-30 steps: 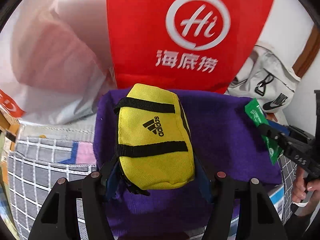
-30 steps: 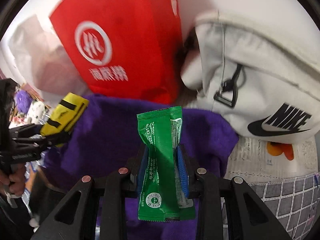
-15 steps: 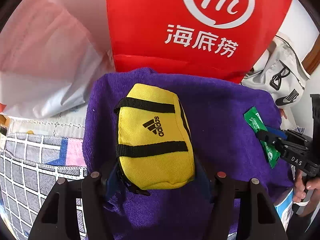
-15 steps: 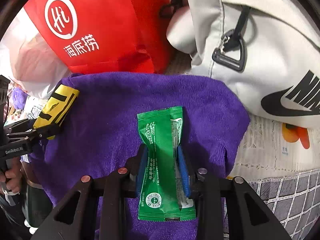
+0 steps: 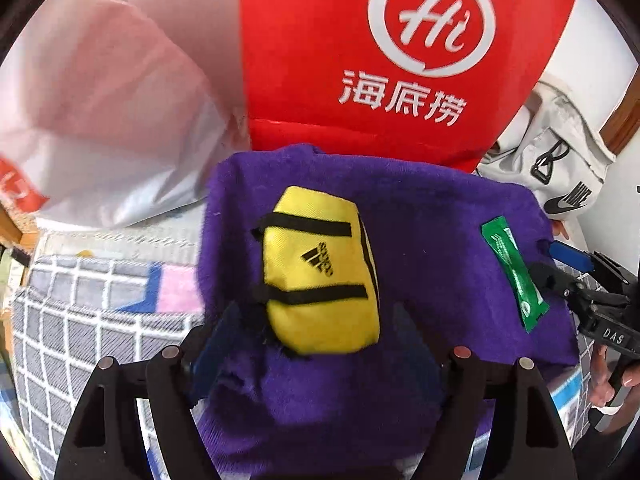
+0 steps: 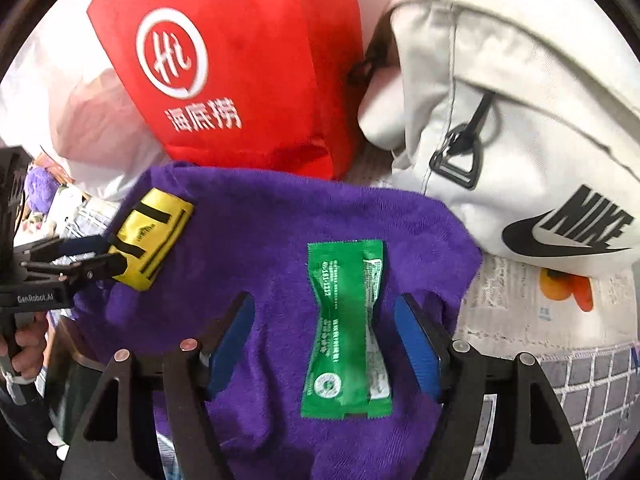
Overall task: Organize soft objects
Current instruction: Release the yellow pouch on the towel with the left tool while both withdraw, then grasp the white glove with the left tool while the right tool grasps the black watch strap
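Observation:
A yellow pouch (image 5: 320,272) with black straps lies on a purple towel (image 5: 440,220). My left gripper (image 5: 316,324) straddles its near end; the jaws are opening, and both pads stand off its sides. A green snack packet (image 6: 344,328) lies flat on the same towel (image 6: 260,220), further right. My right gripper (image 6: 324,340) is also opening around it, with a gap on each side. The right wrist view shows the pouch (image 6: 152,236) and left gripper (image 6: 112,255) at the left. In the left wrist view, the packet (image 5: 512,272) and right gripper (image 5: 548,262) are at the right.
A red shopping bag (image 5: 380,60) stands right behind the towel. A white sports bag (image 6: 520,120) lies to its right and a pale plastic bag (image 5: 100,120) to its left. Checked bedding (image 5: 80,320) lies under and around the towel. A person's hands (image 6: 24,356) hold the gripper handles.
Both grippers came down onto the towel, then their jaws spread. The pouch and the packet, gripped before, now lie loose on the towel.

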Available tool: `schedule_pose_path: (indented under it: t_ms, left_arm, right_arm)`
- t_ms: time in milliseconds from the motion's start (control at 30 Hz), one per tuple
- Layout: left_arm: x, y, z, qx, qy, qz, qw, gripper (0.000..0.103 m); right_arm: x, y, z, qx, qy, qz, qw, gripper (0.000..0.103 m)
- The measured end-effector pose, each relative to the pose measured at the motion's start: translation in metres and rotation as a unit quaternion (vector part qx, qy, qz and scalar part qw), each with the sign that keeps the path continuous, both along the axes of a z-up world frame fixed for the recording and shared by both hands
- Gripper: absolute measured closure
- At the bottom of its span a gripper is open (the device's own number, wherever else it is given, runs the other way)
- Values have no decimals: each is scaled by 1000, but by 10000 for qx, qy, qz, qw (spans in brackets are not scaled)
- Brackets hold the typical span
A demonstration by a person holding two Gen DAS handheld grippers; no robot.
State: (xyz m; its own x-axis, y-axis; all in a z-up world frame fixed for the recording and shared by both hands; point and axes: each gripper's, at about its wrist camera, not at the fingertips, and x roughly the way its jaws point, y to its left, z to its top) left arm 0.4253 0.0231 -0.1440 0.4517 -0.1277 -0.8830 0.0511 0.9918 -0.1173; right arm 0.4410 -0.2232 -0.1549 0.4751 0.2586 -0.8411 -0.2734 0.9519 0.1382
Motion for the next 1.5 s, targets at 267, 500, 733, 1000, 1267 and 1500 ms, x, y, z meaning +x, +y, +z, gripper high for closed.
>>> schedule_pose_path:
  t_ms: [267,500,733,1000,1267,1500]
  left_arm:
    - [-59,28,39,217,-605,153,9978,25]
    - [-122,50,58,146,-726,297,9968,25]
    - [-183,49,70,-117,-839,310,9959,25]
    - [-236,49,47,-203,-834,271,9959,25]
    - [-260,41,3,-190,-600,29,9980,25]
    - [-247,18,-33,-54,-371,-256,9990,26]
  right_arm:
    - [-32,5,25,22,67,-46,10000,30]
    - [-102,5,44,-193,-88,-33,9998,19]
    - [-173,1,50,166,2,-115,9998,19]
    - [-237,12,50,662,-114,1,9977,19]
    - [-284,35,38,502,-429,149,9977,19]
    - [-306,33,22,386,-381,138,9984,19]
